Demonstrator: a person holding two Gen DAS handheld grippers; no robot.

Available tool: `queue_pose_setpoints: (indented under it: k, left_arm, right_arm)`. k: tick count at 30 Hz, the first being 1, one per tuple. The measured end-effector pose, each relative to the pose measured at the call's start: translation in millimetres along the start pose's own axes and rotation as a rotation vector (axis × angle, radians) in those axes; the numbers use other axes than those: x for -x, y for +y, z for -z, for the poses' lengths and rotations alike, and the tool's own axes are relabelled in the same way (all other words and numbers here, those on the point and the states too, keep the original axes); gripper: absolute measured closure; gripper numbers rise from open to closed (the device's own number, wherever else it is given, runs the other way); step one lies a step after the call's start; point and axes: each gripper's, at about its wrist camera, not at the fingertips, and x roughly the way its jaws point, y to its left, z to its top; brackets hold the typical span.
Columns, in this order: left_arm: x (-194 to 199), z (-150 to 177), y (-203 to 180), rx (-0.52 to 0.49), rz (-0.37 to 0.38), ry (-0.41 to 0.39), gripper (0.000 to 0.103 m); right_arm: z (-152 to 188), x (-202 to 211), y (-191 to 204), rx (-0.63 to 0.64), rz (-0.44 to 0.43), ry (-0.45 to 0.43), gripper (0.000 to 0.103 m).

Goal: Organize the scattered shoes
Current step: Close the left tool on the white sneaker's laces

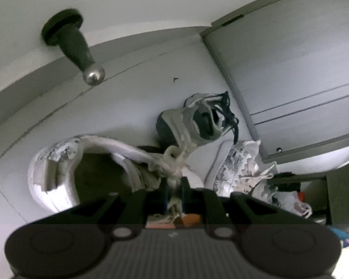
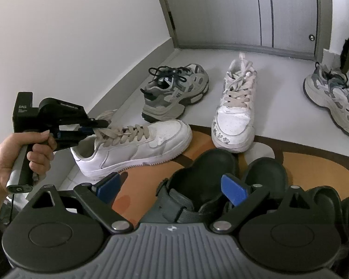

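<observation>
Left gripper clamped, right one hanging wide open

Left gripper (image 2: 94,127) is held by a bare hand (image 2: 16,160) wrapped round its handle, jaws pinched together and pointing sideways, tilted a bit down. Right gripper (image 2: 172,188) hovers with jaws spread apart, gripping nothing.

Left hand-held gripper (image 1: 174,186) pinches white sneaker (image 1: 58,174) laces (image 1: 174,162).

Black grippers (image 2: 172,186) with blue finger pads (image 2: 235,189), silver pivot screws, ribbed grey housing, white "DAS" marking, perhaps a dark sleeve.
</observation>
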Motion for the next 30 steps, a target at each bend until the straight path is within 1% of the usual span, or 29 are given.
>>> queue_pose_setpoints:
  k: [1,3,5,7,9,10,11,13,15,18,22,24,25,26,30]
  left_arm:
    - [-1,0,1,0.008,0.001,0.002,0.089]
    - [-3,-1,4,0.023,0.003,0.005,0.088]
    - [-5,-2,6,0.039,0.005,0.009,0.082]
    - [-7,-3,9,0.055,0.01,0.012,0.082]
    - [-8,-4,11,0.073,0.023,0.012,0.079]
    - [-8,-4,12,0.08,0.028,0.012,0.074]
    - [-8,-5,13,0.084,0.032,0.01,0.072]
    - [-8,-6,14,0.095,0.048,0.003,0.07]
    - [-7,-6,14,0.101,0.064,-0.005,0.07]
    - [-12,-4,13,0.096,0.062,0.01,0.07]
    - [-19,-2,11,0.097,0.068,0.024,0.072]
    - [-19,-2,11,0.092,0.067,0.018,0.081]
    - [-19,-1,11,0.095,0.074,0.014,0.09]
    - [-18,-1,12,0.097,0.081,0.012,0.092]
    - [-11,-1,9,0.084,0.118,-0.005,0.092]
  right_arm:
    - [1,-1,-1,-0.001,0.001,0.004,0.007]
    - [2,-2,-2,-0.003,0.001,0.008,0.007]
    - [2,-2,-2,-0.005,-0.001,0.01,0.007]
    - [1,-3,-3,-0.005,-0.004,0.009,0.007]
    - [1,-3,-3,-0.004,-0.006,0.009,0.007]
    - [1,-3,-3,-0.003,-0.006,0.009,0.007]
    - [1,-3,-3,-0.004,-0.007,0.01,0.007]
    - [2,-3,-4,-0.006,-0.008,0.012,0.007]
    - [2,-4,-4,-0.007,-0.009,0.015,0.007]
    - [4,-5,-5,-0.008,-0.009,0.02,0.007]
    - [5,-7,-6,-0.009,-0.008,0.027,0.007]
    - [5,-7,-6,-0.008,-0.008,0.028,0.007]
    - [5,-7,-5,-0.006,-0.007,0.029,0.007]
    - [5,-7,-5,-0.005,-0.006,0.031,0.007]
    - [4,-7,-2,0.005,-0.004,0.034,0.007]
